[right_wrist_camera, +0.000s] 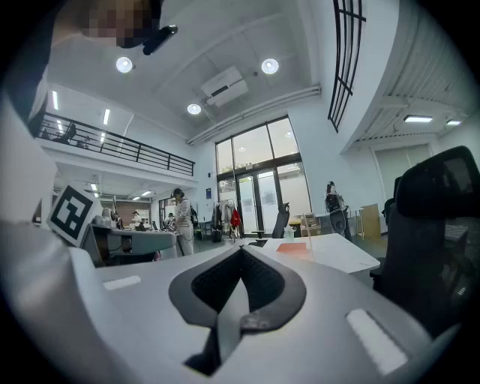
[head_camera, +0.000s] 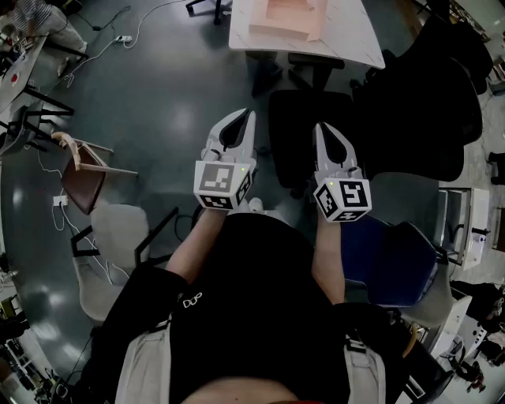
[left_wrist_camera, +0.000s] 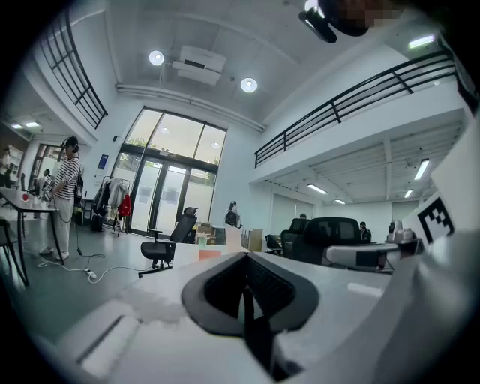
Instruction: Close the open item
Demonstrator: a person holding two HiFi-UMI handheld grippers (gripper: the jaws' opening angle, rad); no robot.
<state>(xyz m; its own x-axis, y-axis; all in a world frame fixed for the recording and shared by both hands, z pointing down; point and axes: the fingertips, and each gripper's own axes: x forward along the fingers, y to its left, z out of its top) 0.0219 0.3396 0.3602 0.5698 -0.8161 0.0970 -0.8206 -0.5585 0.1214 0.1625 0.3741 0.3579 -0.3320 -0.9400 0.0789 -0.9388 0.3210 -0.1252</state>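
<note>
Both grippers are held level in front of my chest, over the grey floor. The left gripper point(head_camera: 251, 115) point(left_wrist_camera: 246, 256) has its jaws closed tip to tip with nothing between them. The right gripper point(head_camera: 319, 126) point(right_wrist_camera: 241, 250) is shut the same way and holds nothing. Ahead stands a white table point(head_camera: 355, 35) point(right_wrist_camera: 341, 259). On it lies a pale pink box point(head_camera: 288, 20) that looks open at the top. It shows as a small orange-pink patch point(left_wrist_camera: 209, 254) point(right_wrist_camera: 297, 247) just beyond the jaw tips. Both grippers are well short of it.
Black office chairs point(head_camera: 418, 102) point(head_camera: 309, 130) stand between me and the table and to the right. A brown chair point(head_camera: 83, 180) and a white chair point(head_camera: 110, 237) are at my left, a blue chair point(head_camera: 394, 260) at my right. Cables point(head_camera: 55, 201) lie on the floor. People stand far off point(left_wrist_camera: 66, 191).
</note>
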